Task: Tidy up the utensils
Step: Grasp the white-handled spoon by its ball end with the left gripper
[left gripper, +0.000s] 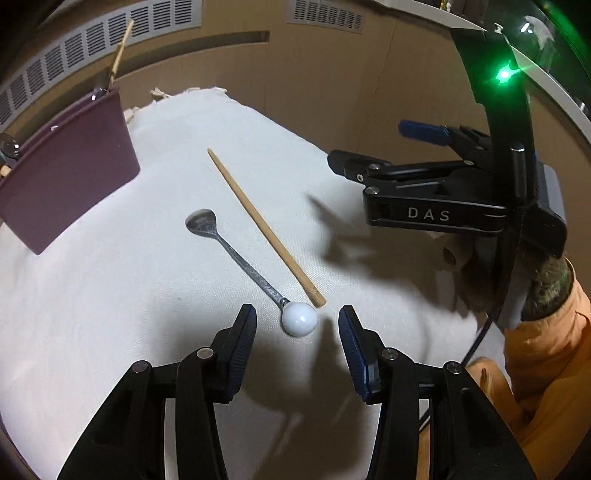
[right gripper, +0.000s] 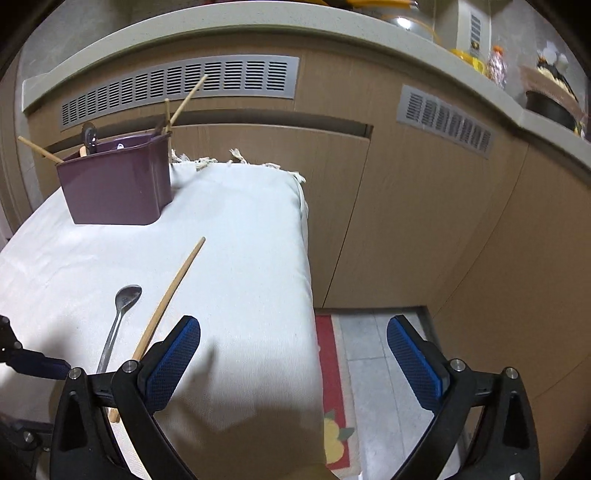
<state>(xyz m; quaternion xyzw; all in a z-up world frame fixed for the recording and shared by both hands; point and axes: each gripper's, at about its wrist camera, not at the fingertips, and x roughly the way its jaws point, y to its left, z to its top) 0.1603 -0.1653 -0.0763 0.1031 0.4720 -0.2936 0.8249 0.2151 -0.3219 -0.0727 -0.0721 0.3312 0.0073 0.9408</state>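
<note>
Two utensils lie mid-table: our left tool (left gripper: pixel 297 334), unclenched, straddles the spoon (left gripper: pixel 236 258)'s white knob, handle running away toward the holder (left gripper: pixel 70 166); our right tool (right gripper: pixel 293 360) hangs released beside the chopstick (left gripper: pixel 264 225).

1. a white cloth (right gripper: pixel 240 236) covered the table, with a knotted fringe (right gripper: pixel 236 157) along its far edge.
2. wood-grain cabinet panels (right gripper: pixel 424 221) stood behind the table, with two grey vent grilles (right gripper: pixel 177 88) set near their top.
3. a pale countertop (right gripper: pixel 184 22) ran above the panels, carrying jars and small items at the right, too blurred to identify.
4. a red-bordered mat (right gripper: pixel 334 387) with a fruit print lay on the tiled floor (right gripper: pixel 380 369) beside the table's right edge.
</note>
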